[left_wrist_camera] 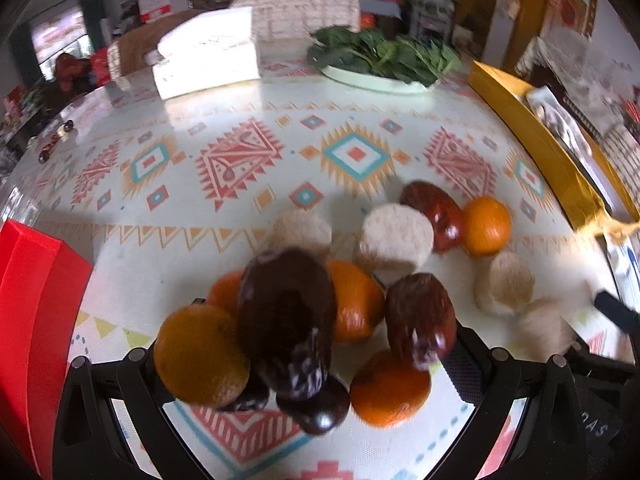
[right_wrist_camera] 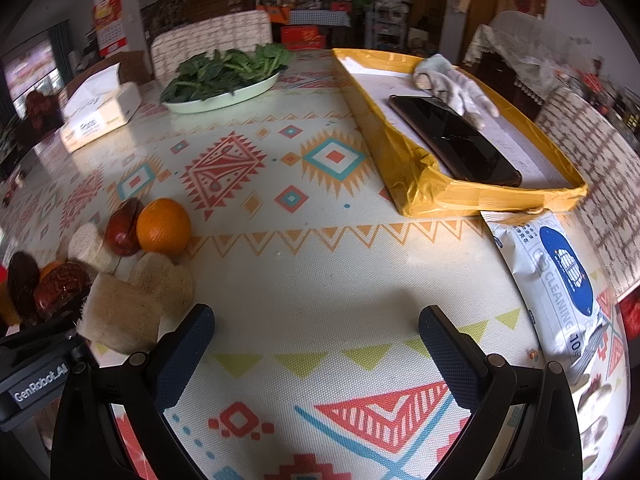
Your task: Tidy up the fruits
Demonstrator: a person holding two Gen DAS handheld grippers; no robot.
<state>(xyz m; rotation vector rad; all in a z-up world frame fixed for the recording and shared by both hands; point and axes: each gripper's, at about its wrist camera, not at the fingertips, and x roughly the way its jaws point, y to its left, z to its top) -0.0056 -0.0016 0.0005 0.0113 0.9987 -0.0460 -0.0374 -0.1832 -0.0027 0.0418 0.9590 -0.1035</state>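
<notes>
Fruit pile, surface (right_wrist_camera: 304, 280): oranges, wrinkled red dates and pale cut cylinders lie mixed, unsorted.
Left tool (left_wrist_camera: 304, 356): fingers spread wide around a dark date (left_wrist_camera: 286, 312); contact blurred, grip cannot be told.
Right tool (right_wrist_camera: 316, 344): fingers apart, empty, beside the pile, likely awaiting its turn.

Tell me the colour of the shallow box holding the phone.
Yellow outside, white inside. The box shows best in the right wrist view, phone lying inside.
</notes>
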